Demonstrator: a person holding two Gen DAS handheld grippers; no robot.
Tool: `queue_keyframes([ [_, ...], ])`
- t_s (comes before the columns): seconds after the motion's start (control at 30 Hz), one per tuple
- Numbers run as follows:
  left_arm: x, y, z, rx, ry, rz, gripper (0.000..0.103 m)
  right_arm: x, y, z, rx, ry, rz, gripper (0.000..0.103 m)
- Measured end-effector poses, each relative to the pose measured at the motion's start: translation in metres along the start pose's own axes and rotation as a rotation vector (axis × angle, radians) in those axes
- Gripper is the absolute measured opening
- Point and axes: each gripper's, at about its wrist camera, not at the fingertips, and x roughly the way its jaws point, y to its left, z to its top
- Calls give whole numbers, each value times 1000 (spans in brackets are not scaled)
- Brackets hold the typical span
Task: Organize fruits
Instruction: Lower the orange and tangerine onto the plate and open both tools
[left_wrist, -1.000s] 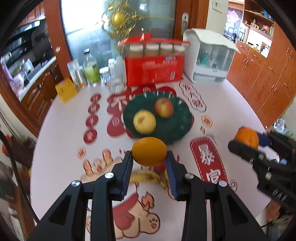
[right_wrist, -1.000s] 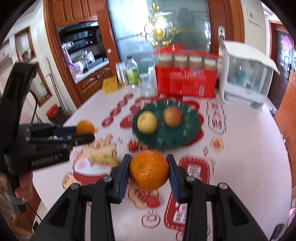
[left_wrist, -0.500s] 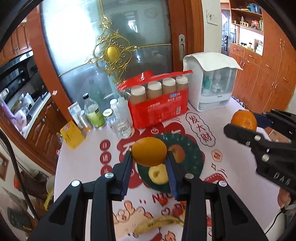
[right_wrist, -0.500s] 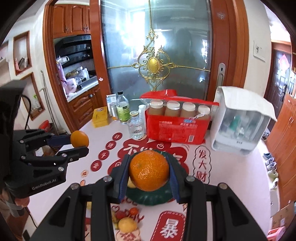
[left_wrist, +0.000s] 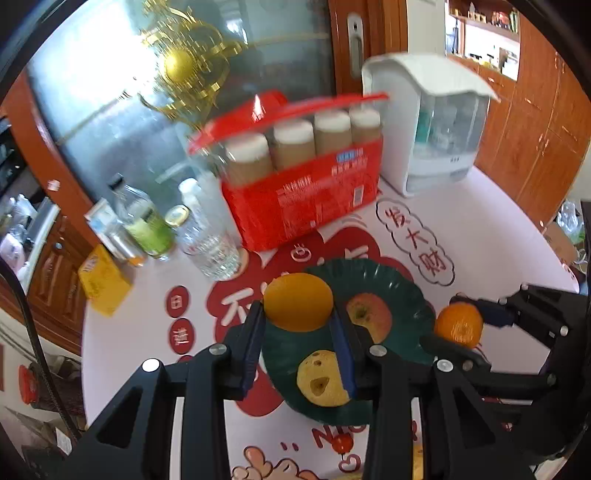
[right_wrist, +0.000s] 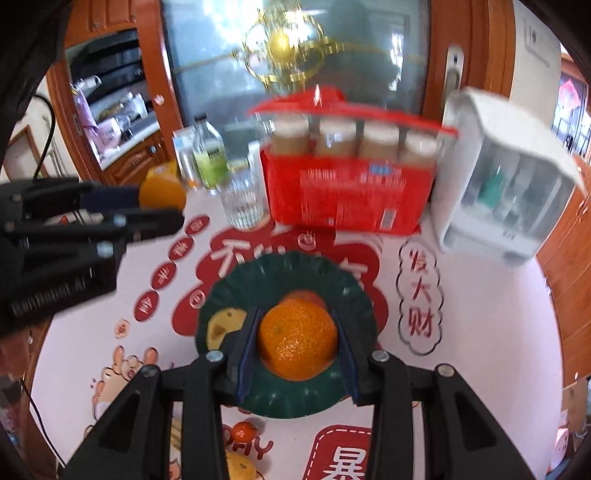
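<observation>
Delivery step: left gripper (left_wrist: 298, 325) clamps yellow orange (left_wrist: 298, 302), right gripper (right_wrist: 297, 349) clamps mandarin (right_wrist: 297, 339), both above green plate (right_wrist: 221, 291). Next, probably: lower, release onto bare spots.

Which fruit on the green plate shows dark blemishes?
The yellow apple at the plate's near edge; the red apple behind it looks unmarked.

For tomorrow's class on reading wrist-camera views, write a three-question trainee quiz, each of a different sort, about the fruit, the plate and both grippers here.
1. True or false: the left gripper is empty.
2. What does the right gripper hold? A) banana B) orange C) glass
3. Fill in: the red apple and yellow apple lie on the green ____.

Key: 1 false, it grips a smooth orange fruit. 2 B, the orange. 3 plate.
</observation>
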Motion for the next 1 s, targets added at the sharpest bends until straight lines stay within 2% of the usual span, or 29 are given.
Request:
queue_keyframes([
  [0.23,75,3,-8,-23,127,-84,34,54,0,-25,42,87,2,39],
  [0.43,121,3,-21,-47,191,-103,34,89,5,-43,59,154,6,39],
  [0.77,152,-9,-28,-49,234,-138,34,115,4,-51,59,188,-25,39],
  [1.0,163,-18,-33,-37,254,-119,35,122,9,-53,27,190,-43,40],
])
